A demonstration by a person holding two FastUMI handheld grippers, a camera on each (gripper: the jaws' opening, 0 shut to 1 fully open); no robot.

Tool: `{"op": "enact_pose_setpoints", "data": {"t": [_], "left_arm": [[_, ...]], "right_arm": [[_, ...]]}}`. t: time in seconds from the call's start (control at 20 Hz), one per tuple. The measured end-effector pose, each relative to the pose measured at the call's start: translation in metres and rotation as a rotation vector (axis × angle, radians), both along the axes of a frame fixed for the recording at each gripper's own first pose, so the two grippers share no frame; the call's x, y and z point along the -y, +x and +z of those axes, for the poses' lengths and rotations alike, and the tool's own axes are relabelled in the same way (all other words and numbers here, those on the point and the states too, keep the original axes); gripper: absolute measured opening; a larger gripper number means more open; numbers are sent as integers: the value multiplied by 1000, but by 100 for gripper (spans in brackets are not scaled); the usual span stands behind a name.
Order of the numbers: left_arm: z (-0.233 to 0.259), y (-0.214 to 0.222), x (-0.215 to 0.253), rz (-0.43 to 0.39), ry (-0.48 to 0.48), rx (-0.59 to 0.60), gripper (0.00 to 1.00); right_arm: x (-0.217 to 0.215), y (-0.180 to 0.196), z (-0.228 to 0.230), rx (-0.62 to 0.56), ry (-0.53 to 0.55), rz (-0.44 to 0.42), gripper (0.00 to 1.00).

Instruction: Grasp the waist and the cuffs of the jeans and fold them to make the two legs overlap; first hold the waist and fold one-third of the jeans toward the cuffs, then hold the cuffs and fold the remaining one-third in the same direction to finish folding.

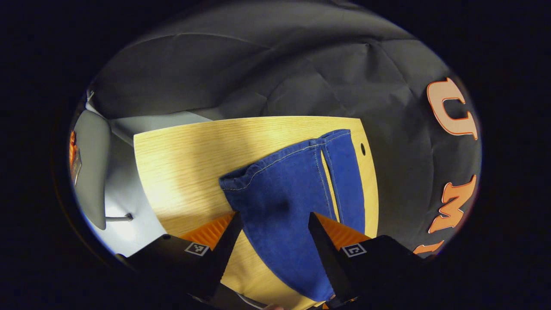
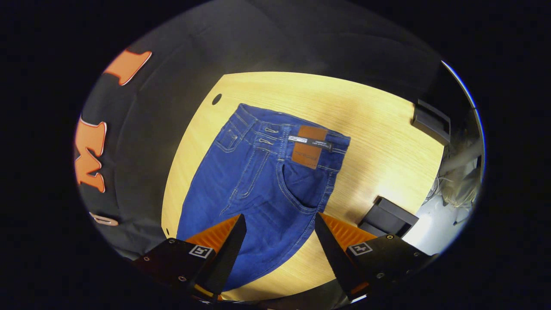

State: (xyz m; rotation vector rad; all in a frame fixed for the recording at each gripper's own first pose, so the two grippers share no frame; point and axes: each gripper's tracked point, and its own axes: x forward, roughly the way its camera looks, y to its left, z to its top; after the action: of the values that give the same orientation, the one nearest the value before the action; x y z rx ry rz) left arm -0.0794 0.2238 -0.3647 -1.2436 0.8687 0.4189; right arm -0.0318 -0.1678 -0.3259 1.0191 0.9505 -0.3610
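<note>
Both tools wide above jeans

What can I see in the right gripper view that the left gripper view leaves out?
The right gripper view takes in the waist of the jeans, with its brown patch and pockets, plus dark boxes on the table's edge. The left gripper view instead takes in the cuffs and a grey chair beside the table. Both share the blue jeans lying flat on the wooden table, and each has its own open gripper, left and right, above the denim.
</note>
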Motion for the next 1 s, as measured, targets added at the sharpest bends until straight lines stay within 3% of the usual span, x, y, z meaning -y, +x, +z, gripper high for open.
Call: {"op": "enact_pose_setpoints", "data": {"t": [0.3,0.45,0.7,0.75,0.8,0.85,1.0], "left_arm": [[-5,43,8,10,-15,80,90],[-12,52,11,-10,-9,71,69],[-16,57,12,-42,11,59,68],[-21,51,9,-38,19,12,67],[-23,57,9,-23,11,10,59],[-24,58,9,-23,19,11,35],[-35,63,10,-68,58,-23,34]], "right_arm": [[2,-3,-14,-7,14,-2,98],[7,-9,-22,-16,10,-5,98],[28,-12,-41,-50,24,-60,98],[31,-8,-44,-55,26,-66,98],[33,3,-43,-35,33,-75,98],[35,13,-40,-19,33,-79,97],[34,26,-45,-32,26,-41,94]]}}
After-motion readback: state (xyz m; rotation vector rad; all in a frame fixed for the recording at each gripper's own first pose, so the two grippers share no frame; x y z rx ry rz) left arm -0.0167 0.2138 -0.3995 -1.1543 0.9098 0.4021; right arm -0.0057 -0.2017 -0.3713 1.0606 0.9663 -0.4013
